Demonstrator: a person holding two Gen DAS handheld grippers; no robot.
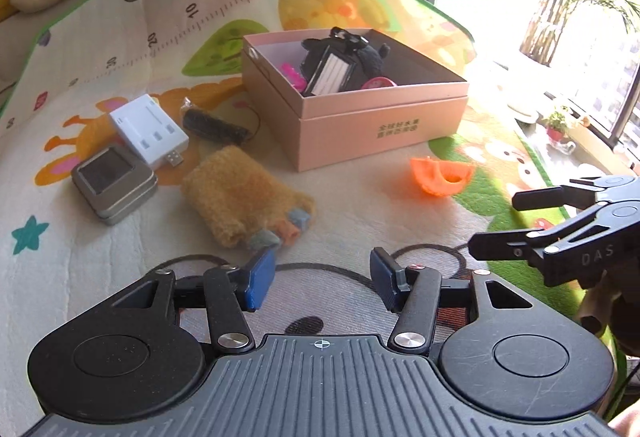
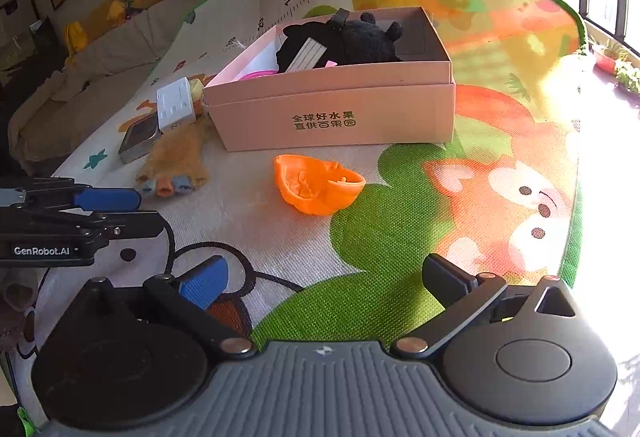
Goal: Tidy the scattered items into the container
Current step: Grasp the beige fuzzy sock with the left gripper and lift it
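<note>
With our right gripper (image 2: 326, 287) wide open and the left gripper (image 1: 322, 285) part-open, both empty, we'd pinch the rim of the light, floppy-looking orange rubbery toy (image 2: 316, 183) lying just near of the pink box (image 2: 332, 109).

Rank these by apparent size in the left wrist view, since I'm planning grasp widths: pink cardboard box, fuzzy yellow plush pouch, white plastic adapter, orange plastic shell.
1. Pink cardboard box
2. Fuzzy yellow plush pouch
3. White plastic adapter
4. Orange plastic shell

The last two look close; ranking unsure.
</note>
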